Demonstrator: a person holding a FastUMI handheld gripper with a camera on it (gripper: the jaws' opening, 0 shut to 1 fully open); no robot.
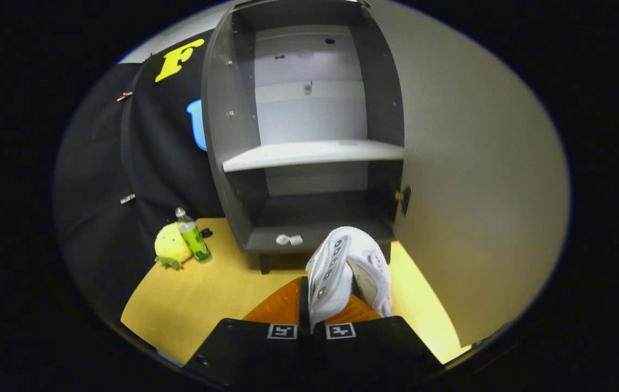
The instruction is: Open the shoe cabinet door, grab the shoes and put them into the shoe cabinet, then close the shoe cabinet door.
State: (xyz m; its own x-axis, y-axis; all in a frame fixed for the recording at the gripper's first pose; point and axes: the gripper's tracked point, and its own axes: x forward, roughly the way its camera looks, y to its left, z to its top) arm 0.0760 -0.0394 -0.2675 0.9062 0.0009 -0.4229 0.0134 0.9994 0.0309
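Note:
The grey shoe cabinet stands open straight ahead, its door swung wide to the right. Inside it I see a pale middle shelf and a dark bottom compartment. A white shoe sticks up from between my fingers, tipped on its side with the lace eyelets facing left. Its toe reaches the cabinet's bottom front edge. My gripper is shut on the shoe, its two fingers pressed close together around the heel end.
A green bottle and a yellow plush toy sit on the wooden floor left of the cabinet. Two small pale bits lie on the cabinet's bottom lip. The door's knob faces inward.

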